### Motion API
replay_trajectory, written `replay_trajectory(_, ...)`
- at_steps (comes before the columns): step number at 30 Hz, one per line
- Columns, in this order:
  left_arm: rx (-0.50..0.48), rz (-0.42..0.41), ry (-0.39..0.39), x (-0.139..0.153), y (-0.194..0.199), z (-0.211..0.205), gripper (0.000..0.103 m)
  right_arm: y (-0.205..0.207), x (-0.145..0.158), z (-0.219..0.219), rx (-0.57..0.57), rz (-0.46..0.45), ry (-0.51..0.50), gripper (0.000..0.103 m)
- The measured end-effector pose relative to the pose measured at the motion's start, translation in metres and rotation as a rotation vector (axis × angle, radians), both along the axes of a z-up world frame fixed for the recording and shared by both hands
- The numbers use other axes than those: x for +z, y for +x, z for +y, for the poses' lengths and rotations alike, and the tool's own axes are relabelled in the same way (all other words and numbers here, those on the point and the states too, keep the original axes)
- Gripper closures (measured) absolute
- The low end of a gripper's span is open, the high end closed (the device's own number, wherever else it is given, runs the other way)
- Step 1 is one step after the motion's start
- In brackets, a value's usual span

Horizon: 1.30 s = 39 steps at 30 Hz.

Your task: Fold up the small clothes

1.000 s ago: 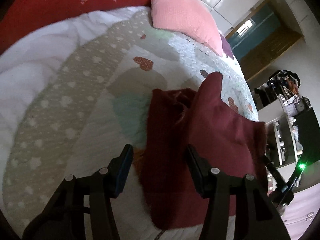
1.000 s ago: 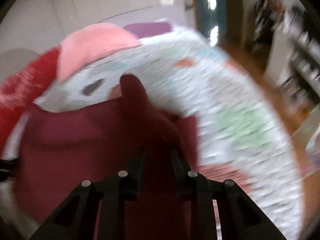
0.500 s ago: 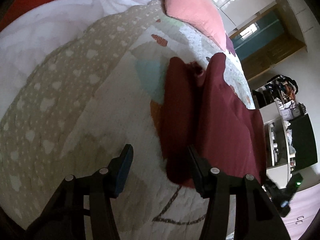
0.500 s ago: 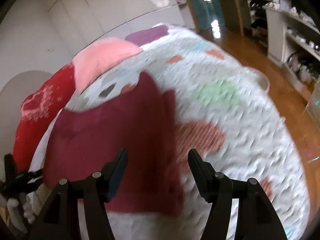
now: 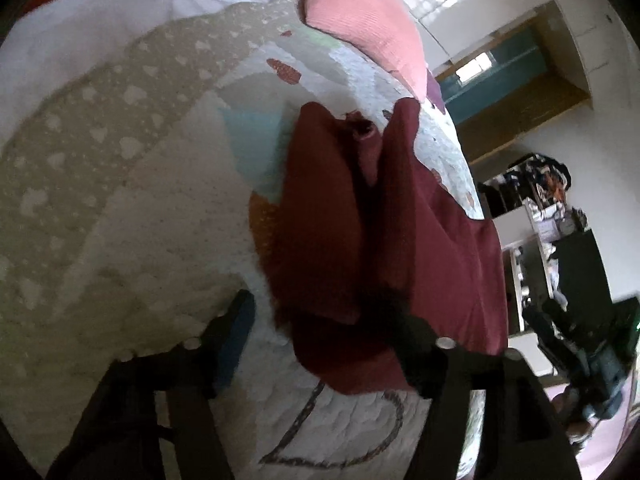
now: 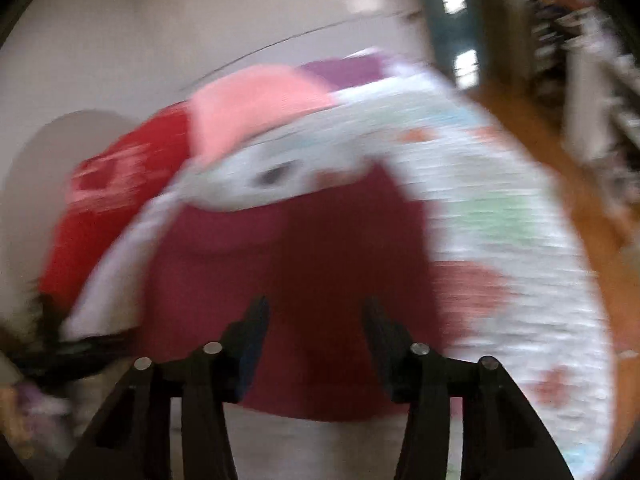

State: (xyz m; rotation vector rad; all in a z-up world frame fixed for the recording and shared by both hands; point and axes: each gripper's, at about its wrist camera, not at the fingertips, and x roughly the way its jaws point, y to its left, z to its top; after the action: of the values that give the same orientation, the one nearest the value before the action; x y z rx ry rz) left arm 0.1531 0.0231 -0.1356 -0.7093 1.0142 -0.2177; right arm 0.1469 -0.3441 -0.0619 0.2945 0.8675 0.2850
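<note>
A small maroon garment (image 5: 360,240) lies on the patterned quilt (image 5: 152,184) of a bed, both sides folded in toward the middle, its neck at the far end. My left gripper (image 5: 320,316) is open over the garment's near left edge, holding nothing. In the blurred right wrist view the same garment (image 6: 304,280) lies under my right gripper (image 6: 316,320), which is open and empty above its near part.
A pink pillow (image 5: 360,20) and a red blanket (image 6: 120,184) lie at the bed's far end. The right gripper's body (image 5: 592,352) shows past the bed's right edge. Shelves (image 5: 552,216) and wooden floor (image 6: 560,168) lie to the right.
The right gripper opened and let go of the garment's folded-over side, then moved back over it. The left gripper stayed open and drew back toward the garment's near edge.
</note>
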Motion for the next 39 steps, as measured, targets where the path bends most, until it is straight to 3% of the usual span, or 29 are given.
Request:
replay_trajectory(3, 0.021, -0.020, -0.052, -0.005, -0.003, 0.000, 0.033, 0.041, -0.006, 0.059, 0.136, 0.070, 0.052, 0.037)
replay_trajectory(4, 0.022, -0.025, -0.070, -0.007, -0.005, 0.000, 0.050, 0.055, -0.009, 0.080, 0.172, 0.093, 0.039, 0.036)
replay_trajectory(5, 0.007, -0.028, -0.107, -0.010, -0.005, -0.001, 0.075, 0.069, -0.013, 0.103, 0.199, 0.113, 0.010, 0.036)
replay_trajectory(6, -0.004, -0.024, -0.145, -0.014, -0.007, -0.003, 0.077, 0.081, -0.019, 0.122, 0.223, 0.133, -0.011, 0.036)
replay_trajectory(10, 0.009, -0.051, -0.147, -0.019, -0.014, -0.007, 0.077, 0.122, -0.050, 0.188, 0.319, 0.266, -0.121, 0.032)
replay_trajectory(11, 0.016, -0.054, -0.167, -0.020, -0.015, -0.006, 0.077, 0.130, -0.060, 0.209, 0.334, 0.299, -0.191, 0.026)
replay_trajectory(17, 0.023, -0.046, -0.214, -0.020, -0.030, 0.002, 0.077, 0.139, -0.084, 0.268, 0.378, 0.308, -0.485, 0.007)
replay_trajectory(20, 0.034, -0.049, -0.194, -0.015, -0.046, 0.008, 0.077, 0.133, -0.100, 0.285, 0.400, 0.309, -0.651, 0.007)
replay_trajectory(23, 0.046, -0.061, -0.129, -0.004, -0.068, 0.014, 0.077, 0.123, -0.104, 0.289, 0.400, 0.273, -0.736, 0.010)
replay_trajectory(24, 0.051, -0.059, -0.109, -0.001, -0.073, 0.016, 0.077, 0.116, -0.101, 0.283, 0.392, 0.259, -0.749, 0.014)
replay_trajectory(26, 0.051, -0.056, -0.079, 0.005, -0.083, 0.016, 0.077, 0.108, -0.090, 0.275, 0.361, 0.211, -0.758, 0.051)
replay_trajectory(28, 0.047, -0.060, -0.048, 0.012, -0.088, 0.013, 0.077, 0.103, -0.071, 0.253, 0.346, 0.176, -0.678, 0.074)
replay_trajectory(35, -0.010, -0.076, 0.001, 0.036, -0.087, -0.018, 0.074, 0.078, 0.010, 0.125, 0.262, 0.025, -0.397, 0.079)
replay_trajectory(39, -0.056, -0.078, 0.028, 0.042, -0.083, -0.046, 0.074, 0.068, 0.029, 0.045, 0.169, 0.002, -0.322, 0.079)
